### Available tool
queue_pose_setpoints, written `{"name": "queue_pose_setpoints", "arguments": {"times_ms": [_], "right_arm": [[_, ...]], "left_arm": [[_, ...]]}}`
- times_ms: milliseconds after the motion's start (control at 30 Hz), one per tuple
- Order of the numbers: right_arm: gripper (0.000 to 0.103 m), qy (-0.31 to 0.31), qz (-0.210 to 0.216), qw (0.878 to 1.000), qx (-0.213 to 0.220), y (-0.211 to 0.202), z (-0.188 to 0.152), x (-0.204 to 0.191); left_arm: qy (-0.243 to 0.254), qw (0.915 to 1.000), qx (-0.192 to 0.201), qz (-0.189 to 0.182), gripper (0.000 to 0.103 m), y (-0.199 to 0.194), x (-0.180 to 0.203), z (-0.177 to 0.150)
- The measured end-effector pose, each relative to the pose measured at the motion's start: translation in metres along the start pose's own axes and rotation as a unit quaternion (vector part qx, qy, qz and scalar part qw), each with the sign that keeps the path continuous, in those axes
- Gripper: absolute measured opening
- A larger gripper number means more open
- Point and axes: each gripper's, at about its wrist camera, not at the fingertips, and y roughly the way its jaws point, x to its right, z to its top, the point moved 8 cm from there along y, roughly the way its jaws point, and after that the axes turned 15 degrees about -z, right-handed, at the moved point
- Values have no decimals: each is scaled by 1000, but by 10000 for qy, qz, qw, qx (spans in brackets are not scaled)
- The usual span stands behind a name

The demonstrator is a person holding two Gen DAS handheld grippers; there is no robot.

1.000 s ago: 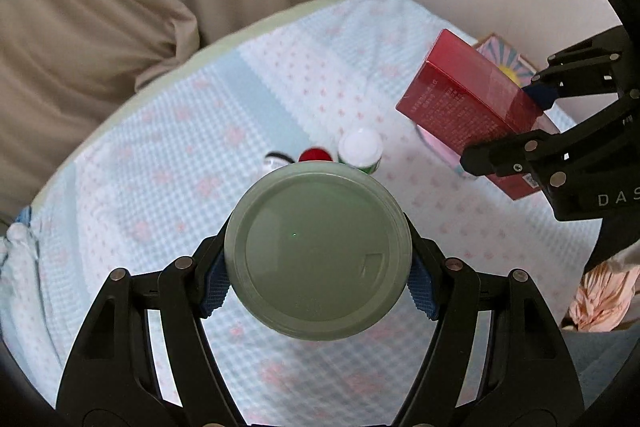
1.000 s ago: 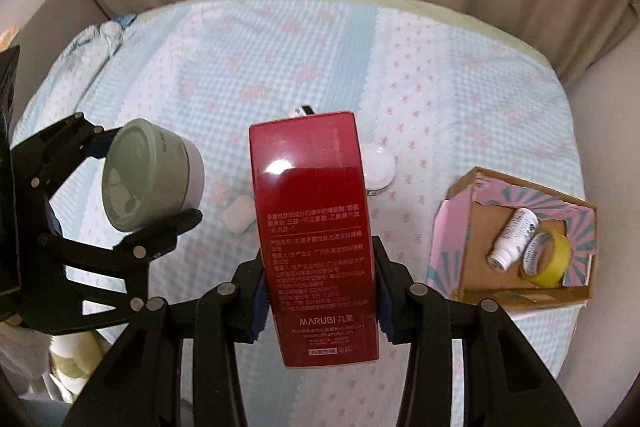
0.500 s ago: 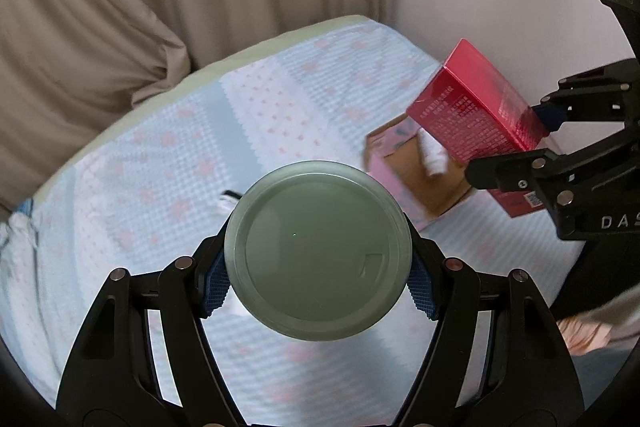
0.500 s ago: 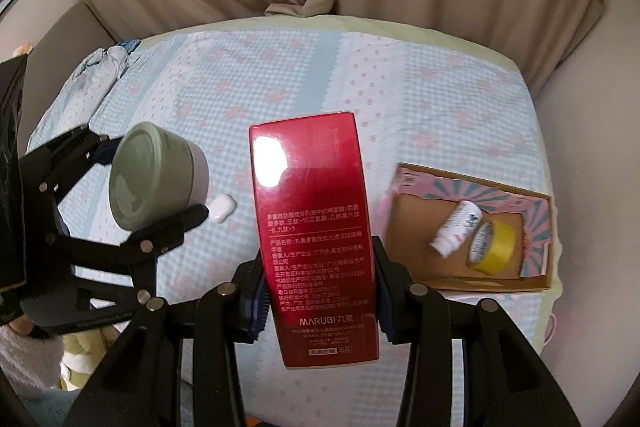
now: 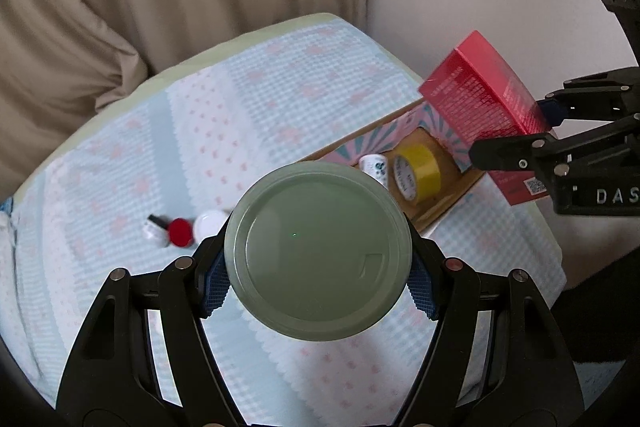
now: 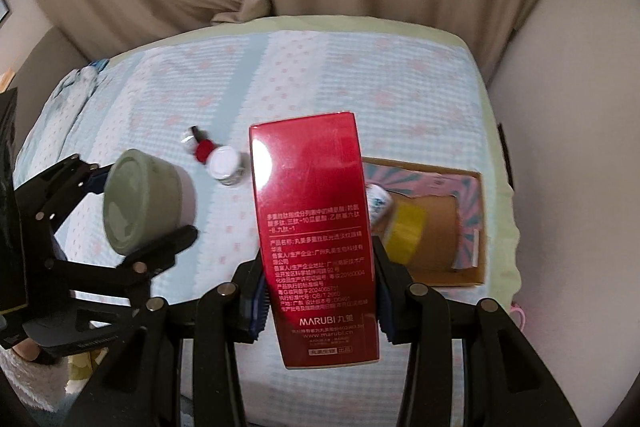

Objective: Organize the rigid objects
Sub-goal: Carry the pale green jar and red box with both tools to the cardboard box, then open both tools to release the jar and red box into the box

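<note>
The red carton is riding in the right gripper, whose jaws are closed firmly on its long sides, and over the last second it has been travelling from above the middle of the bed toward the cardboard box at the bed's right edge. In the left wrist view the red carton is now hanging over the box's far corner, so the drop-off looks close. The grey-green jar is sitting clamped lid-first between the blue pads of the left gripper, held clear above the blue patterned bedspread; it too has been drifting toward the box, which earlier was barely showing behind the carton.

The box is already holding a roll of yellow tape and a small white bottle lying side by side, touching or nearly so. I judge there is room beside them for the carton, though the jar may be a tight fit afterwards.

Still waiting on the bedspread, well apart from the box, are a white-capped bottle, a red-capped item just beside it, and a small dark-tipped thing too blurred to name
</note>
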Motion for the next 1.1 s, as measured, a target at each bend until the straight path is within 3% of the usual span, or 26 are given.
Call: {"name": "queue_pose_setpoints", "arguments": {"times_ms": [233, 533, 833, 1100], "right_arm": [[40, 331, 107, 9988, -354, 44, -2, 59], [40, 601, 96, 9941, -898, 115, -6, 102], [40, 970, 128, 9847, -1445, 182, -15, 120], [40, 1288, 182, 9768, -1701, 209, -23, 114]], "left_arm": [[-178, 9995, -277, -39, 69, 54, 7, 18], [-400, 9957, -831, -102, 69, 129, 4, 23], [-670, 9892, -1300, -46, 69, 204, -16, 19], [-741, 9839, -1609, 218, 69, 231, -37, 5]]}}
